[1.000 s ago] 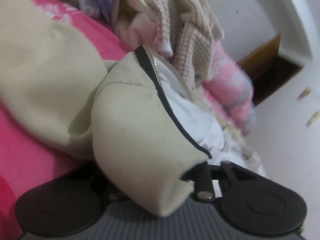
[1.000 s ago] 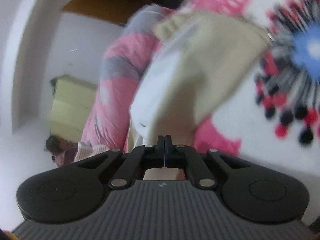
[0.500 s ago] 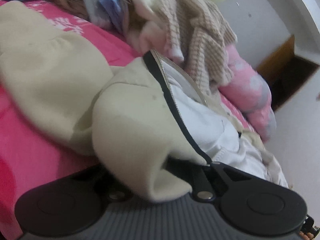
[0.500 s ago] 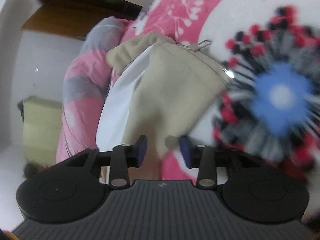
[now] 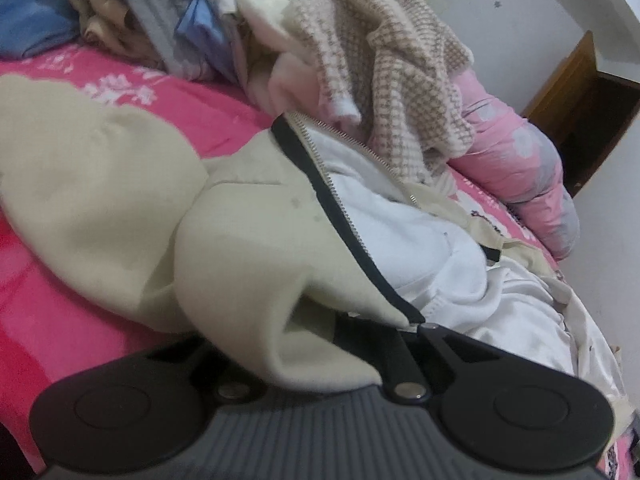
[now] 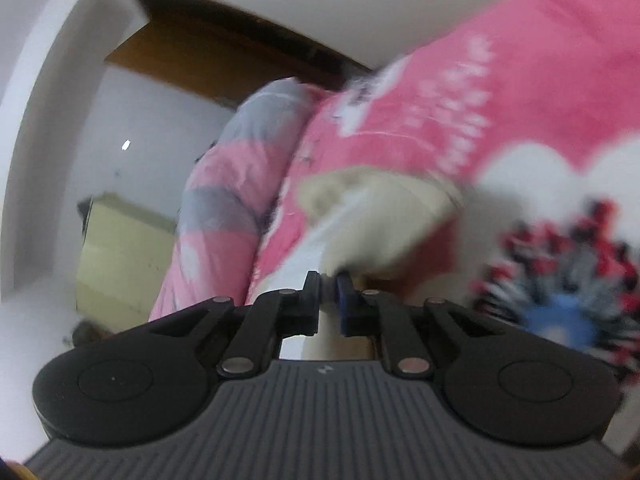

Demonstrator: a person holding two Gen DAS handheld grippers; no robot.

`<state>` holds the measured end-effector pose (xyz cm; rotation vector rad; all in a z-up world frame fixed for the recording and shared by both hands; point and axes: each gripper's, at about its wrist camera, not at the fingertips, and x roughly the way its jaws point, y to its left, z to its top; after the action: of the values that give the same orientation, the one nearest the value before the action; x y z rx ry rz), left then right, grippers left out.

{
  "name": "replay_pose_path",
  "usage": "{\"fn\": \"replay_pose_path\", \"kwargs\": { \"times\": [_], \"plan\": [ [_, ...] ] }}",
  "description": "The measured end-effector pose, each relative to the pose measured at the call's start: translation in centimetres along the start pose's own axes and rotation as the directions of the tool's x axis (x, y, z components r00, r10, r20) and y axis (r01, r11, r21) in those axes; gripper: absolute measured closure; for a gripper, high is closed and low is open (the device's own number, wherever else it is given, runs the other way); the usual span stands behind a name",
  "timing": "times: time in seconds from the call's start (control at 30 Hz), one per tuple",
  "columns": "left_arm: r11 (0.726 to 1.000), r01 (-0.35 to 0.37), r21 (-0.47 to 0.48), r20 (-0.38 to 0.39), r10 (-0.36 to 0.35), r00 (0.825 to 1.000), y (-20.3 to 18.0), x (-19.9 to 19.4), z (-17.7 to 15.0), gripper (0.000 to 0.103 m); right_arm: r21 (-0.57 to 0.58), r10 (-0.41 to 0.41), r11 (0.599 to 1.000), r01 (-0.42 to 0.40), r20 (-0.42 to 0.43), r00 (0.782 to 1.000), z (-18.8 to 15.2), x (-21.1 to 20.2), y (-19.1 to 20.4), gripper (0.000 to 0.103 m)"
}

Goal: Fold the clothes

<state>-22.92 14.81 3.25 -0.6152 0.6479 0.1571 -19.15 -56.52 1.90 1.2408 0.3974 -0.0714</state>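
Observation:
A cream zip-up jacket [image 5: 240,240] with a white lining [image 5: 400,232] and a dark-edged zipper [image 5: 344,216] lies spread on the pink bedsheet [image 5: 180,108]. Its near edge drapes over my left gripper [image 5: 352,324] and hides the fingertips; the jaws look shut on that edge. In the right wrist view, blurred by motion, my right gripper [image 6: 329,286] is shut on a thin fold of the same cream jacket [image 6: 384,216], which stretches away from the fingers over the bed.
A heap of unfolded clothes [image 5: 192,24] with a checked knit sweater [image 5: 400,60] lies behind the jacket. A rolled pink and grey quilt [image 5: 520,152] [image 6: 232,208] runs along the bed edge. A wooden door frame [image 5: 580,80] and a yellow cabinet [image 6: 120,256] stand by the white wall.
My right gripper was shut, opened half a second ago, and has now closed on the jacket's fold. The left gripper has kept its hold while drawing back a little from the clothes heap.

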Motion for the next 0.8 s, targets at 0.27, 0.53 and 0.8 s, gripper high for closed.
{"fn": "replay_pose_path", "kwargs": {
  "times": [0.27, 0.53, 0.8],
  "plan": [
    [1.0, 0.025, -0.005, -0.017, -0.025, 1.0, 0.8, 0.4, -0.1, 0.091, -0.072, -0.101, 0.993, 0.092, -0.13, 0.986, -2.4, 1.1, -0.7, 0.049],
    [0.999, 0.05, -0.003, -0.013, -0.05, 0.999, 1.1, 0.6, -0.3, 0.087, -0.242, -0.191, 0.956, 0.165, -0.087, 0.978, -3.6, 1.3, 1.7, 0.021],
    [0.999, 0.038, -0.011, 0.007, -0.038, 0.999, 0.8, 0.2, -0.5, 0.094, -0.272, -0.073, 0.962, 0.004, -0.246, 0.967, -4.8, 5.9, 2.5, 0.061]
  ]
}}
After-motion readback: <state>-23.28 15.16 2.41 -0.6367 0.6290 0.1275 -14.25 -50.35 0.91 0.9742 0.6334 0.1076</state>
